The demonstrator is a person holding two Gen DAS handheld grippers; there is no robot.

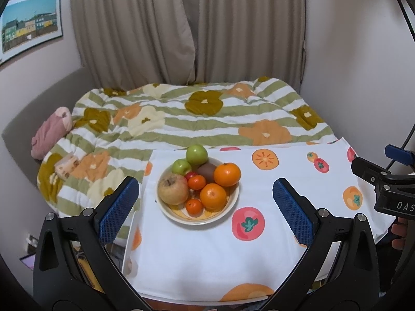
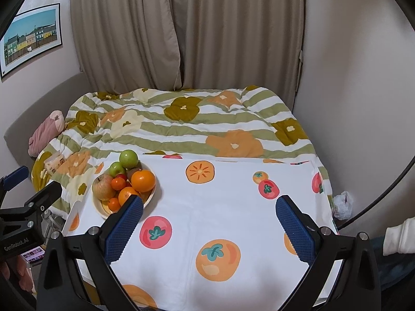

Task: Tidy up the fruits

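Bench under its fruit-print cloth is mostly bare to the right and front, bed right behind the far edge. Bowl sits near the far left corner, piled with apples, oranges and a kiwi. Left gripper jaws spread wide, bowl just ahead between them. Right gripper jaws spread too, bowl off to their left.

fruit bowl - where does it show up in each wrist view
Left wrist view: the fruit bowl sits just left of centre, between the left gripper's open fingers.
Right wrist view: the fruit bowl sits at left, partly behind the right gripper's left finger.
Shared landmark: the big green apple at the bowl's far edge.
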